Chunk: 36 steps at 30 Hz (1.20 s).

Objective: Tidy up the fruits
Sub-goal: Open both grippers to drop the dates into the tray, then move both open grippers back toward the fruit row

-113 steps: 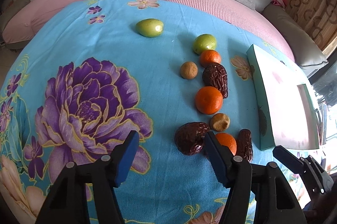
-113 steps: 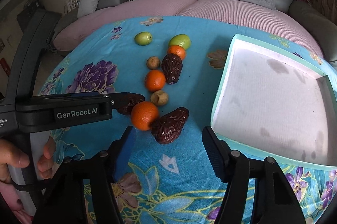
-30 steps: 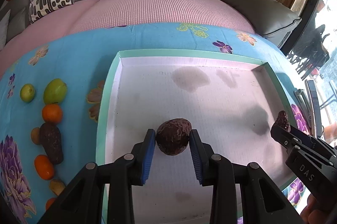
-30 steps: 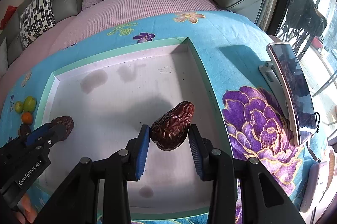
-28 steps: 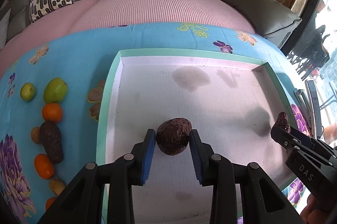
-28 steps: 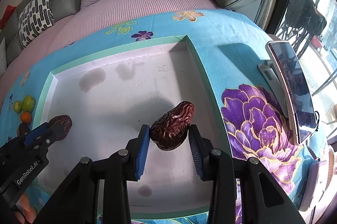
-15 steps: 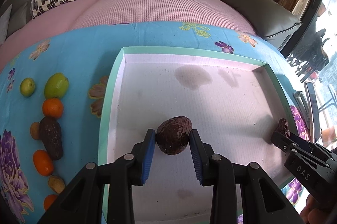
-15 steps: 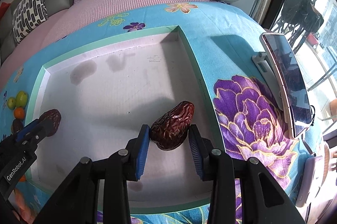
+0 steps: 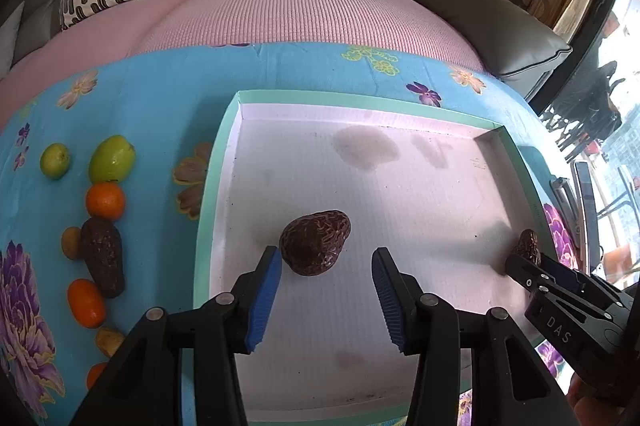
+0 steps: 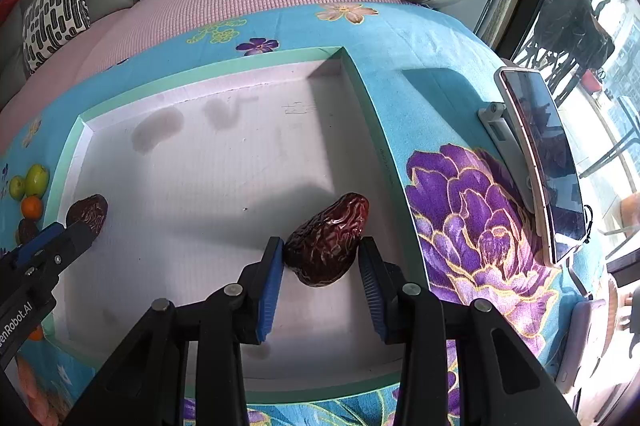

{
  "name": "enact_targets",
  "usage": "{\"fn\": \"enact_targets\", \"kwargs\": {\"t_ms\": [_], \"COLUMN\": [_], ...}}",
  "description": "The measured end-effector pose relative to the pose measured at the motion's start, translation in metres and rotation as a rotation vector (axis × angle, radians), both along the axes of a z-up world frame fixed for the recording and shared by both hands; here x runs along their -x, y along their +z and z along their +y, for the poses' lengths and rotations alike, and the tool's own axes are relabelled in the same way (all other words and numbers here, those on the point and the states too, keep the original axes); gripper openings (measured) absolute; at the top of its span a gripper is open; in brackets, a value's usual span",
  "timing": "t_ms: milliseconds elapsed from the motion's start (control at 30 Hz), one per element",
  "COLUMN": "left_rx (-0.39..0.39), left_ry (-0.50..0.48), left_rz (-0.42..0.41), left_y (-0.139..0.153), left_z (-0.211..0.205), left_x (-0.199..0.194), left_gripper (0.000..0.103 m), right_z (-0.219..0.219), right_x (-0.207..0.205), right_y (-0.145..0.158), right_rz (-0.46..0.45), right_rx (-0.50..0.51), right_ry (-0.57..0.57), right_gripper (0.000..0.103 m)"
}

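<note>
**Dates in the tray, both grippers over it**

Wrinkled dark brown dates are what I am sorting, and two of them sit in the shallow white tray with the mint-green rim [image 9: 208,185]. Through my left wrist camera, one fat wrinkled date [image 9: 315,242] lies on the tray floor near its left wall. My left gripper [image 9: 326,290] has its blue-padded fingers spread wide; the left pad just meets the date's side, while the right pad stands clear of it.

Through my right wrist camera, a longer reddish-brown date [image 10: 328,240] is by the tray's right wall. My right gripper [image 10: 322,278] has its fingers set close around it: the left pad touches the fruit, and I see a thin gap at the right pad, so I cannot tell whether it is truly clamped.

On the blue floral tablecloth [image 9: 160,113] left of the tray I see the other fruit: two green fruits [image 9: 111,158], small oranges [image 9: 105,201], another dark date [image 9: 103,256] and small tan fruits [image 9: 71,242]. A phone on a stand [image 10: 540,161] stands right of the tray.
</note>
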<state>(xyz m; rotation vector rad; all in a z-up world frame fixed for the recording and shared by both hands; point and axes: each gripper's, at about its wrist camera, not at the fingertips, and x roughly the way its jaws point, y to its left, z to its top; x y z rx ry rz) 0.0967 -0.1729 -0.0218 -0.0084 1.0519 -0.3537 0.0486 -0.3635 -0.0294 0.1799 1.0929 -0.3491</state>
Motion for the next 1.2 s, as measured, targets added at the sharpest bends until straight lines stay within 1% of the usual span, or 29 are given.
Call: {"fn": "enact_targets", "kwargs": {"t_ms": [100,133,167,200,233,300,333,367,400,433,500,600,700,733,767,800,833,867,967,1200], "left_rx": [0.000,0.000,-0.005,-0.012,-0.021,-0.032,-0.039,-0.049,-0.062,-0.080,-0.118,-0.169,-0.230,-0.253,-0.272,-0.285,-0.291,-0.292,-0.288,-0.272], "left_ry": [0.007,0.009,0.011,0.014,0.020,0.031,0.042,0.061,0.083,0.105,0.138,0.162,0.164,0.161,0.156,0.152,0.149,0.145,0.143,0.122], "left_rz": [-0.008,-0.013,-0.019,-0.026,-0.035,-0.057,-0.066,-0.073,-0.080,-0.089,-0.115,-0.133,-0.152,-0.159,-0.166,-0.171,-0.175,-0.175,-0.171,-0.173], "left_y": [0.006,0.009,0.012,0.015,0.017,0.023,0.025,0.026,0.027,0.028,0.029,0.026,0.022,0.020,0.020,0.019,0.018,0.018,0.017,0.018], "left_z": [0.002,0.002,0.003,0.004,0.005,0.008,0.009,0.012,0.015,0.017,0.021,0.026,0.028,0.028,0.029,0.029,0.030,0.031,0.035,0.045], "left_x": [0.002,0.003,0.003,0.004,0.006,0.008,0.008,0.008,0.007,0.007,0.005,0.004,0.002,0.002,0.002,0.002,0.002,0.001,-0.002,-0.007], "left_gripper": [0.060,0.063,0.064,0.068,0.072,0.077,0.082,0.085,0.091,0.096,0.100,0.103,0.103,0.103,0.103,0.103,0.103,0.103,0.103,0.103], "right_z": [0.000,-0.001,-0.001,-0.001,-0.002,-0.002,-0.002,-0.003,-0.003,-0.003,-0.002,-0.001,-0.001,-0.001,-0.002,-0.001,-0.001,0.000,0.002,0.007], "right_x": [0.001,0.001,0.002,0.002,0.003,0.003,0.004,0.004,0.004,0.005,0.005,0.004,0.003,0.003,0.003,0.003,0.003,0.003,0.002,0.002], "right_y": [0.002,0.003,0.004,0.006,0.006,0.007,0.007,0.007,0.007,0.007,0.008,0.009,0.008,0.008,0.007,0.008,0.008,0.009,0.009,0.013], "right_rz": [-0.007,-0.011,-0.018,-0.024,-0.026,-0.029,-0.030,-0.029,-0.030,-0.032,-0.038,-0.040,-0.036,-0.035,-0.036,-0.044,-0.049,-0.047,-0.041,-0.068], "right_rx": [0.005,0.006,0.006,0.006,0.008,0.008,0.006,0.005,0.005,0.006,0.006,0.015,0.018,0.019,0.017,0.003,-0.001,0.010,0.042,0.042], "right_ry": [-0.003,-0.004,-0.007,-0.009,-0.011,-0.013,-0.015,-0.017,-0.019,-0.020,-0.018,-0.012,-0.009,-0.011,-0.011,-0.005,-0.001,-0.001,0.008,0.029], "right_gripper": [0.040,0.043,0.050,0.051,0.051,0.052,0.052,0.058,0.064,0.073,0.075,0.076,0.076,0.077,0.083,0.086,0.091,0.092,0.092,0.092]}}
